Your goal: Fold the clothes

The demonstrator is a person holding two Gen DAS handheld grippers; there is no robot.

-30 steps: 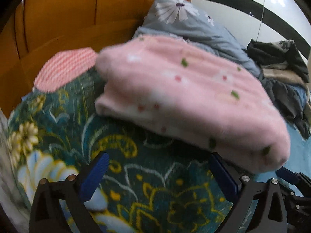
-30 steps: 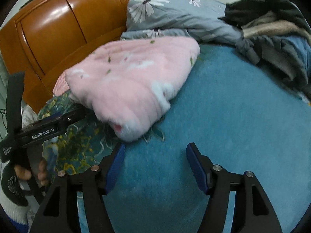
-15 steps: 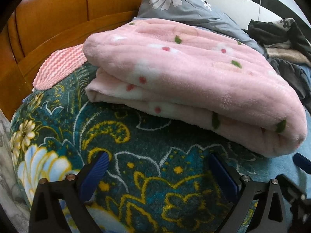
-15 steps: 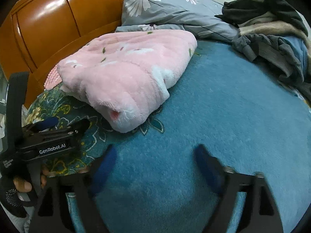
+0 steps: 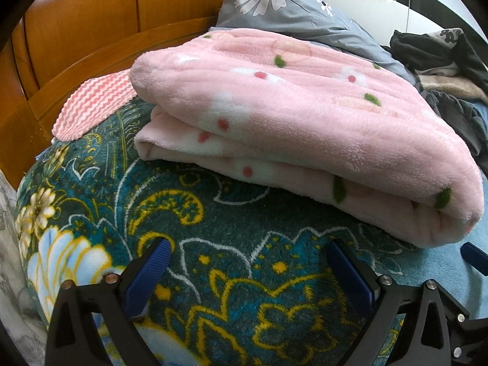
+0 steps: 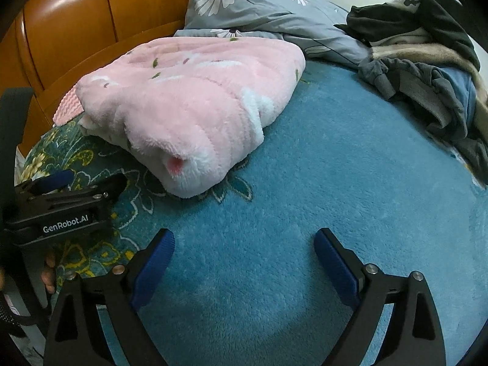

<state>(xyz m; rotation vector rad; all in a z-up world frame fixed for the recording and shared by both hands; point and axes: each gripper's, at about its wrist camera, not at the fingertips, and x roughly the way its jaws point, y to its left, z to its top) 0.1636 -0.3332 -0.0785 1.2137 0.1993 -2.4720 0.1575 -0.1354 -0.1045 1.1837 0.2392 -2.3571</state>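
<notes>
The bed (image 6: 305,213), under a teal plush cover with a flowered border along its left side, ran up to a glossy wooden headboard (image 5: 91,30). On that cover, near the headboard and half over the flowered border, lay the pink fleece (image 5: 305,128), folded into a thick, neat bundle with its layers stacked and its rounded fold toward the cameras; judged from that, this piece was done and set down. Nothing gripped it: the left gripper (image 5: 250,271) hovered just in front of the bundle with its jaws wide apart over bare cover, and the right gripper (image 6: 244,262) hung further right over plain teal, its jaws likewise spread and empty, neither touching the fleece. Just behind the bundle a striped pink cloth (image 5: 91,106) peeked out against the headboard, and a grey daisy-print pillow (image 6: 244,6) lay beyond it. Well apart to the right sat a heap of clothes (image 6: 427,70), dark, tan, grey and blue, crumpled and unsorted. So the work seemed part done: one item folded, the heap left to take up, and the next piece would probably come from there.
</notes>
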